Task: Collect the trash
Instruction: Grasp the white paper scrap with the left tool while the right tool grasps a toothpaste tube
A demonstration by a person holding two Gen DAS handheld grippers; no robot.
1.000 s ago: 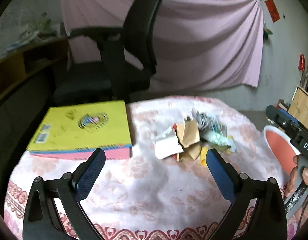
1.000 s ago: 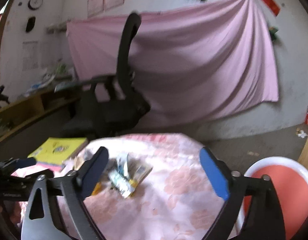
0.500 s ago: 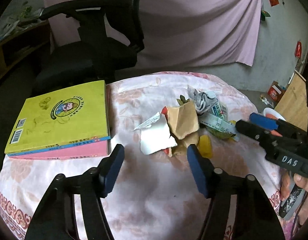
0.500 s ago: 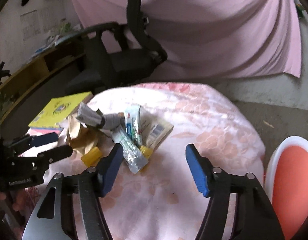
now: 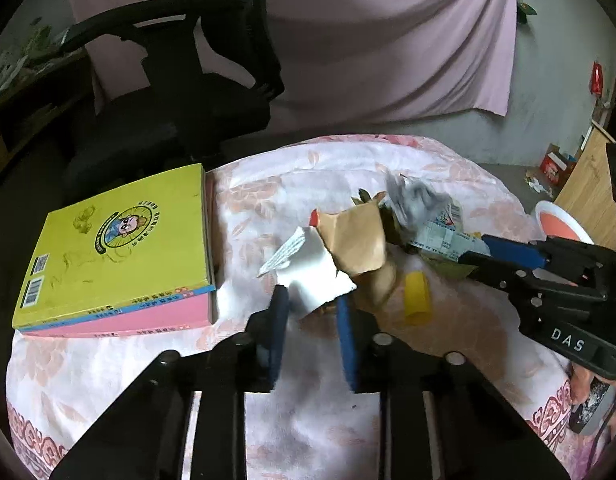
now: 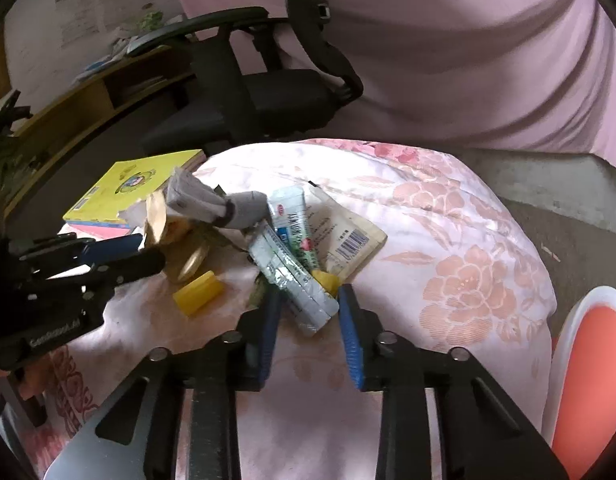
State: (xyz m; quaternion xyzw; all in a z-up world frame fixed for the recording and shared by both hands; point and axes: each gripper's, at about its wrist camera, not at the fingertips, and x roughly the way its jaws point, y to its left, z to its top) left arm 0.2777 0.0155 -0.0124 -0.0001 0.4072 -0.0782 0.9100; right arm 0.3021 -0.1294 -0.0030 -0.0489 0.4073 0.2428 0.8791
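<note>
A heap of trash lies mid-table: a white paper scrap (image 5: 312, 276), brown torn paper (image 5: 360, 240), a grey crumpled wad (image 5: 416, 200), a yellow piece (image 5: 417, 296), a silver-white tube (image 6: 292, 276) and a flat barcoded packet (image 6: 348, 240). My left gripper (image 5: 312, 312) is closing, and its blue pads touch both sides of the white scrap's near edge. My right gripper (image 6: 308, 312) is closing too, with its pads against the near end of the tube. Each gripper shows in the other's view: the right gripper (image 5: 474, 252) at the heap's right, the left gripper (image 6: 148, 250) at its left.
A yellow book (image 5: 124, 240) on a pink one lies at the left of the floral tablecloth (image 5: 308, 420). Behind the table stands a black office chair (image 5: 180, 120). A red-and-white round stool (image 6: 588, 360) stands off the table's right edge. A pink sheet hangs on the back wall.
Both grippers came down and forward onto the heap. Their jaws went from wide apart to narrow, the left around the white scrap, the right around the tube's end.
</note>
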